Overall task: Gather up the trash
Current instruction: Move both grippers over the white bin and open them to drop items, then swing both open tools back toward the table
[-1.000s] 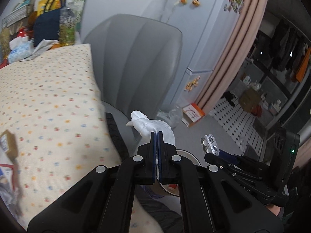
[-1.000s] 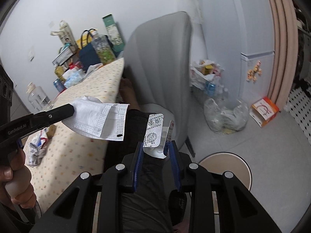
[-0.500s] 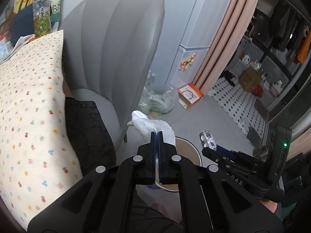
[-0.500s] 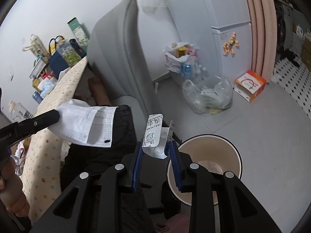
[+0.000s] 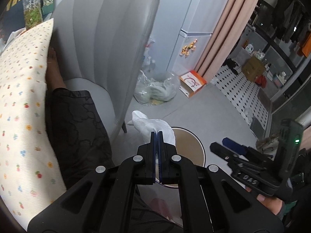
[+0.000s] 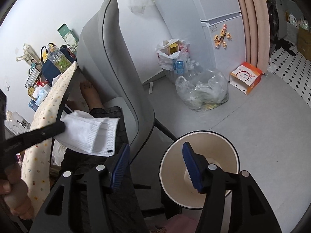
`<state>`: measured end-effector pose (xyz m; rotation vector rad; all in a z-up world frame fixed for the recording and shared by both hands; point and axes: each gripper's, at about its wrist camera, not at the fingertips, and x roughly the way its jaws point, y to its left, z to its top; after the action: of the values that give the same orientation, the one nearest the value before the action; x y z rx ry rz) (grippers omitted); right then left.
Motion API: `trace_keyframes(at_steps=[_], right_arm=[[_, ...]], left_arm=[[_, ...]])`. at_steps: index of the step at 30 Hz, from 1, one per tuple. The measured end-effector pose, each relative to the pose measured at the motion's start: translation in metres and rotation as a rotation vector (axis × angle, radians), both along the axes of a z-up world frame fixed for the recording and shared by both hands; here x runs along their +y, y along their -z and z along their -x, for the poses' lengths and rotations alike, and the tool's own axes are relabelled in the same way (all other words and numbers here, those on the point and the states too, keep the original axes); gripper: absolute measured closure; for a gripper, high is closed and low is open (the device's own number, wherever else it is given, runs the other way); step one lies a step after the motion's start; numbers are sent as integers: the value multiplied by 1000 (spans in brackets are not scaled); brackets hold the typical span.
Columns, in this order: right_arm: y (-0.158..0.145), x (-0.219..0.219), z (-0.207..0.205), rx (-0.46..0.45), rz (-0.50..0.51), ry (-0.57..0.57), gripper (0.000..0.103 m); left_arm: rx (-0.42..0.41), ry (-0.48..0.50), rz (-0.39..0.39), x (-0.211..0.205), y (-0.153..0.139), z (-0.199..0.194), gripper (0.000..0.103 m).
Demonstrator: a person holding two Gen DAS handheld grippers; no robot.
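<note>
My left gripper (image 5: pixel 157 134) is shut on a white face mask (image 5: pixel 153 125), which hangs just over the left rim of the round cream bin (image 5: pixel 201 147) on the floor. In the right wrist view the same mask (image 6: pixel 91 134) juts from the left gripper (image 6: pixel 58 129) at the left. My right gripper (image 6: pixel 156 146) hangs above the bin (image 6: pixel 213 134). Its jaws are opening, with nothing between the blue pads (image 6: pixel 191 167). It also shows at the right of the left wrist view as the right gripper (image 5: pixel 219 144). A pale shape lies at the bin's bottom, half hidden.
A grey chair (image 6: pixel 108 62) stands close on the left of the bin, with a person's dark-trousered leg (image 5: pixel 77 120) on its seat. The dotted tablecloth (image 5: pixel 17 104) fills the left. A clear plastic bag (image 6: pixel 202 91), a white bag of cans (image 6: pixel 175 58) and an orange box (image 6: pixel 245 76) sit on the floor.
Both grippers came down over the bin. The right jaws opened and the blister pack they held is gone from them. The left gripper still clamps the mask.
</note>
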<state>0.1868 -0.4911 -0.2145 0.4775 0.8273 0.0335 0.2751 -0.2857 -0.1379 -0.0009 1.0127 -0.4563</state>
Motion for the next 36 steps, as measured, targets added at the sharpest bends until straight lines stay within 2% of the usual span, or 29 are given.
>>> trace_keyframes(at_steps=[12, 18, 22, 25, 27, 29, 31, 33, 36], right_arm=[[-32, -50, 37, -51, 41, 112, 40], [-31, -75, 53, -45, 51, 172, 38], [-27, -88, 59, -37, 49, 210, 33], [-23, -94, 61, -27, 41, 231, 33], [-22, -98, 62, -25, 40, 245, 33], [-21, -101, 63, -26, 41, 254, 33], [-18, -102, 64, -26, 37, 260, 33], [-15, -102, 64, -23, 26, 261, 33], [-11, -100, 63, -20, 10, 251, 32]], left_arm=[[24, 99, -8, -59, 6, 4, 100], [43, 143, -20, -87, 15, 4, 100], [64, 167, -39, -106, 26, 2, 100], [97, 196, -5, -114, 30, 1, 100], [112, 216, -2, -116, 32, 0, 89], [116, 220, 26, -113, 30, -1, 48], [95, 219, 50, -108, 23, 0, 40], [85, 231, 33, -108, 18, 1, 38], [30, 185, -8, -99, 4, 4, 27]])
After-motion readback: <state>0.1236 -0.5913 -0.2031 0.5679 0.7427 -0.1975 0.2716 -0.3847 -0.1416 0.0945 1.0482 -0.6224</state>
